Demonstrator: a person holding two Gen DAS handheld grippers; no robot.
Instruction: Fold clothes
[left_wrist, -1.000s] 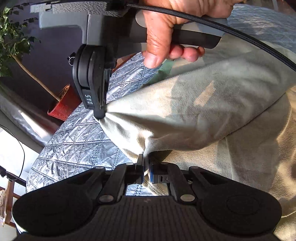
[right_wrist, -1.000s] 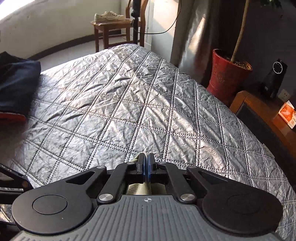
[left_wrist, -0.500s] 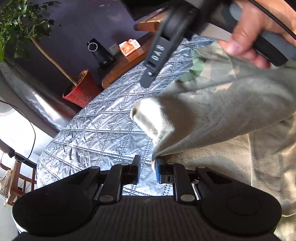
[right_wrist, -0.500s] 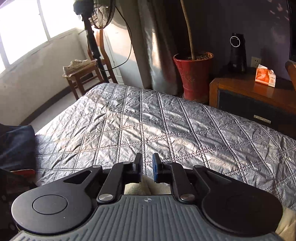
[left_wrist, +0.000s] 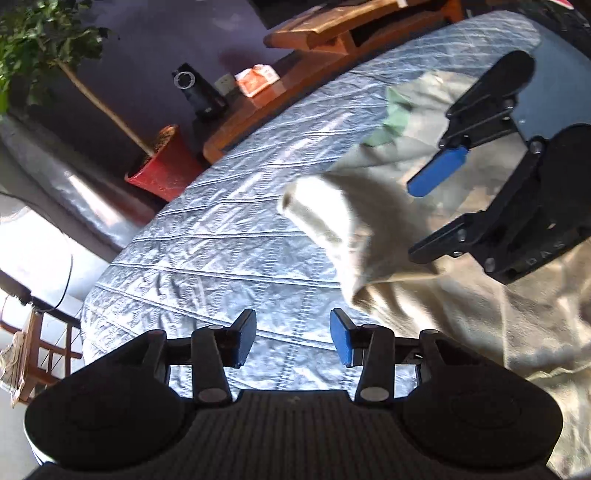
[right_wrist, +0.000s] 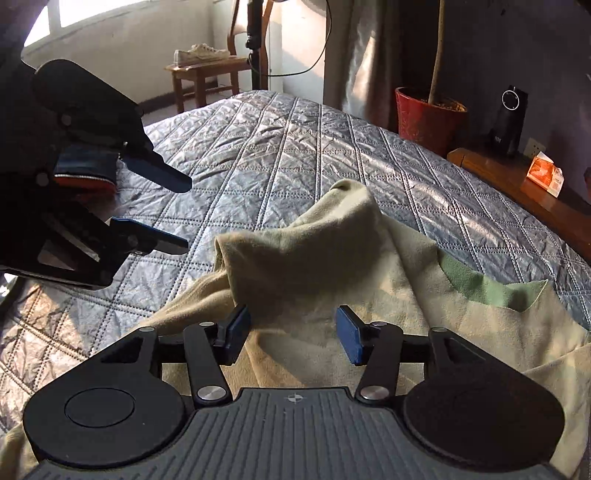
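Note:
A cream fleece top (right_wrist: 424, 332) with a green collar lining (right_wrist: 476, 284) lies on the silver quilted bed (right_wrist: 295, 155). One sleeve (right_wrist: 295, 240) is folded over it in a loose hump, also seen in the left wrist view (left_wrist: 332, 221). My right gripper (right_wrist: 291, 328) hovers just behind that hump. Its jaws are opening, and fabric shows between them but the pads do not press it. My left gripper (left_wrist: 293, 338) hangs over bare quilt beside the sleeve, its jaws opening with nothing between them. Each gripper shows in the other's view: right gripper (left_wrist: 421, 214), left gripper (right_wrist: 183, 214).
A red plant pot (right_wrist: 428, 114) and a wooden bedside cabinet (right_wrist: 517, 184) with a black speaker (right_wrist: 509, 122) and an orange box (right_wrist: 546, 175) stand past the bed's far edge. A wooden chair (right_wrist: 199, 70) holds shoes. Dark folded clothes (right_wrist: 85, 170) lie at the left.
Both grippers went from shut on the cream fabric to open and let it go. The sleeve dropped onto the top. The left gripper rose; the right drew back over the garment.

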